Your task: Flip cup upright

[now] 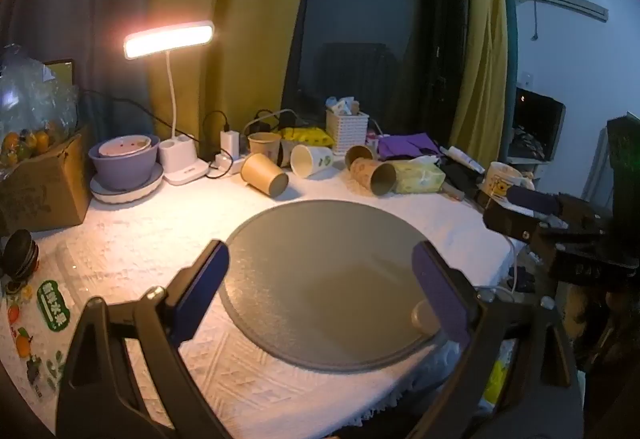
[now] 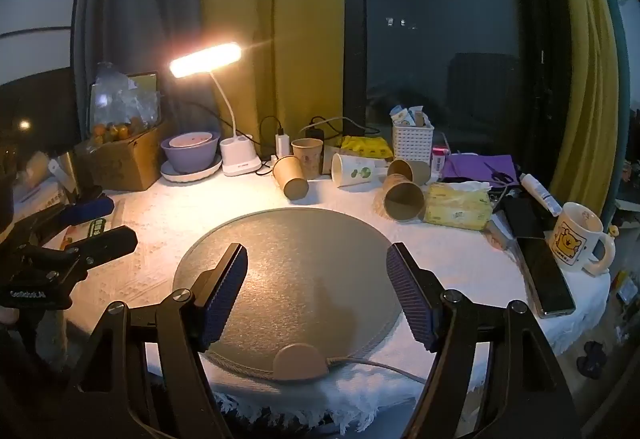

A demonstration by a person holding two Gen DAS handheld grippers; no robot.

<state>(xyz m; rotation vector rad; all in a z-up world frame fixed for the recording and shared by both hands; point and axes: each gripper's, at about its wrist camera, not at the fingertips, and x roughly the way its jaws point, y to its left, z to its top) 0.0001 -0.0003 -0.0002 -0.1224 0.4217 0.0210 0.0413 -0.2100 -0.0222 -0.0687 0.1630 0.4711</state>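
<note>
Several paper cups lie on their sides at the back of the white-clothed table: a brown one (image 1: 265,175) (image 2: 291,177), a white one with green leaves (image 1: 311,160) (image 2: 354,169), and two patterned brown ones (image 1: 374,175) (image 2: 402,195). One brown cup (image 1: 264,145) (image 2: 307,155) stands upright behind them. My left gripper (image 1: 320,271) is open and empty over the round grey mat (image 1: 320,247). My right gripper (image 2: 316,279) is open and empty over the same mat (image 2: 288,239). Each gripper shows at the edge of the other's view.
A lit desk lamp (image 2: 206,57), purple bowls on a plate (image 2: 191,155), a cardboard box of fruit (image 2: 120,155), a white basket (image 2: 412,143), a tissue pack (image 2: 458,205), a bear mug (image 2: 576,237), and phones (image 2: 548,275) ring the table. Chargers and cables sit at the back.
</note>
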